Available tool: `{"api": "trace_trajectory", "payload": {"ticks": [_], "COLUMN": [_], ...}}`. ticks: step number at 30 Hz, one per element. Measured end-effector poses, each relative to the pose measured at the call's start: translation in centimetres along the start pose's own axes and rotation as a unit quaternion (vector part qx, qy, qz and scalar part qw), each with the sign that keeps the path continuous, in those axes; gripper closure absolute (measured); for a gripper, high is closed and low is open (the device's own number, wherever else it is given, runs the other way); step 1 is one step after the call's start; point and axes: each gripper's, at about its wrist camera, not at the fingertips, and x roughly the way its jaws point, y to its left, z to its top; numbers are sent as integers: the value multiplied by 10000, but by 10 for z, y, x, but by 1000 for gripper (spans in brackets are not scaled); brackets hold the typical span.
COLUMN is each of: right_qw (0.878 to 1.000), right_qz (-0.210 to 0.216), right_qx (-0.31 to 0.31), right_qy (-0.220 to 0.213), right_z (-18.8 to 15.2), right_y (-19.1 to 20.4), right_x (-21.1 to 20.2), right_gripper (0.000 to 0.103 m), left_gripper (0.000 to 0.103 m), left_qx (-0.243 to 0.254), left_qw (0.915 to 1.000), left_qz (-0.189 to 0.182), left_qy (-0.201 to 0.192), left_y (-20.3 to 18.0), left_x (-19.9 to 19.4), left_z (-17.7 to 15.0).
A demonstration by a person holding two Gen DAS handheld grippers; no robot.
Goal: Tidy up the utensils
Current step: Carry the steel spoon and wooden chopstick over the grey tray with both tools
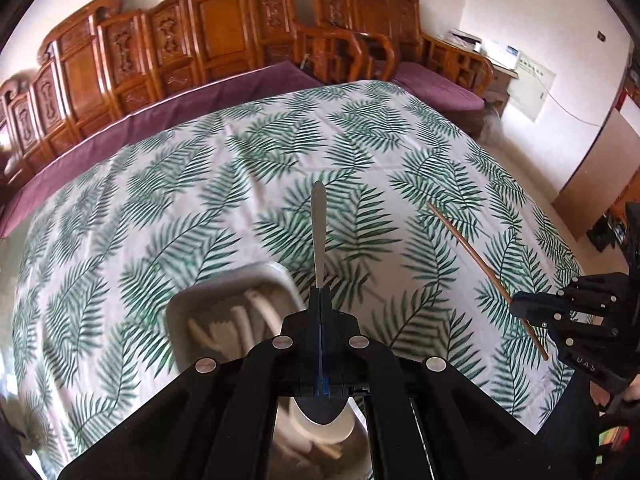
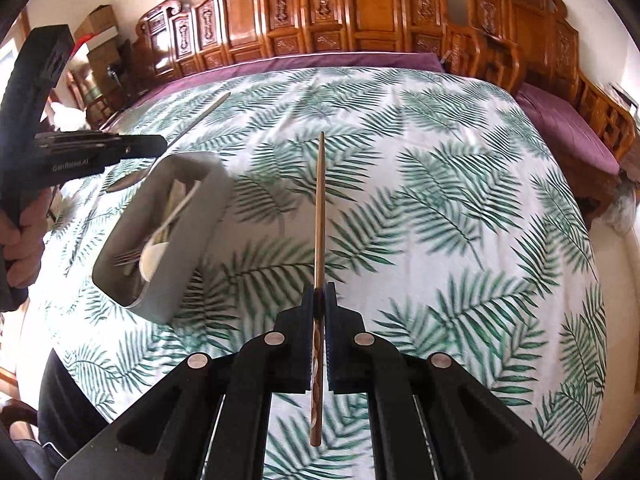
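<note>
The left claw (image 1: 320, 294) pinches a metal spoon (image 1: 318, 228) above the grey utensil tray (image 2: 160, 236). To its right, the right claw (image 2: 320, 294) pinches a wooden chopstick (image 2: 319, 216) over the leaf-print worktop (image 2: 440, 184).

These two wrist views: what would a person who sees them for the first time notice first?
Probably the two held utensils: the left tool is shut on a metal spoon, handle pointing forward, and the right tool is shut on a wooden chopstick. Next comes the grey utensil box on the palm-leaf tablecloth, left of the chopstick, already holding a fork and white utensils. Behind the table stands a carved wooden bench.
</note>
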Motion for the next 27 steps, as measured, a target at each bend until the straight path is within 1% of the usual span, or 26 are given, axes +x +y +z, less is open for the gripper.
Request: {"api": "trace_trajectory", "payload": {"ticks": [6, 13, 16, 18, 22, 27], "right_qw": [9996, 9987, 9981, 9979, 9973, 9965], "right_qz": [109, 201, 222, 226, 228, 239], "right_qx": [-258, -468, -560, -597, -682, -780], "right_qy": [30, 81, 125, 140, 160, 164], "right_z": [9, 13, 14, 15, 16, 20], "right_y": [33, 59, 69, 72, 82, 93], "right_x": [3, 7, 9, 10, 10, 10], "right_gripper": [97, 97, 97, 97, 97, 97], "left_gripper": [103, 103, 103, 103, 103, 103], "left_qx": [-373, -635, -740, -815, -917, -928], "left_qw": [9993, 9980, 9972, 9964, 9954, 9953], "left_qz": [-17, 12, 55, 151, 201, 284], "left_qy": [1, 78, 136, 160, 177, 18], "left_y": [22, 37, 43, 48, 54, 57], "left_x": [-9, -9, -6, -4, -2, -10], "left_z": [-29, -59, -66, -69, -71, -73]}}
